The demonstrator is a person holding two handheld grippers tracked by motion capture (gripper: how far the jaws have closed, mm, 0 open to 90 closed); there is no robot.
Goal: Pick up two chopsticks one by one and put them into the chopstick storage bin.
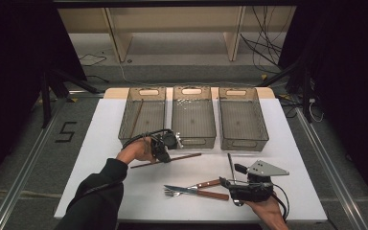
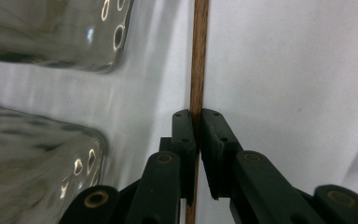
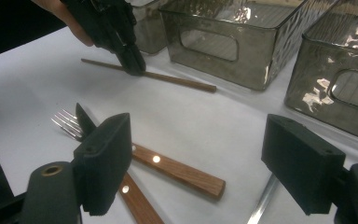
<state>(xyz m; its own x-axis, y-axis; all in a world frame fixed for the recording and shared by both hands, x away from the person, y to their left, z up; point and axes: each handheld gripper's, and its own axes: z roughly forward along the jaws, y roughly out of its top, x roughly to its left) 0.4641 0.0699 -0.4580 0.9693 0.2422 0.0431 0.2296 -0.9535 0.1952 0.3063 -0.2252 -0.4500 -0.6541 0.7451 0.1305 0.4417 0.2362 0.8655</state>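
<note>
Two tools are working over the white surface. The left tool is closing its jaws tight on a thin brown chopstick, which is lying on the surface just in front of the three grey bins; in the left gripper view the black jaws are pressing on the stick from both sides. In the right gripper view this same tool is pinching the stick near its middle. The right tool is resting lower on the surface with its jaws standing wide apart and holding nothing. A knife and a fork, both with wooden handles, are lying crossed just beside it. A second chopstick is lying inside the left bin.
</note>
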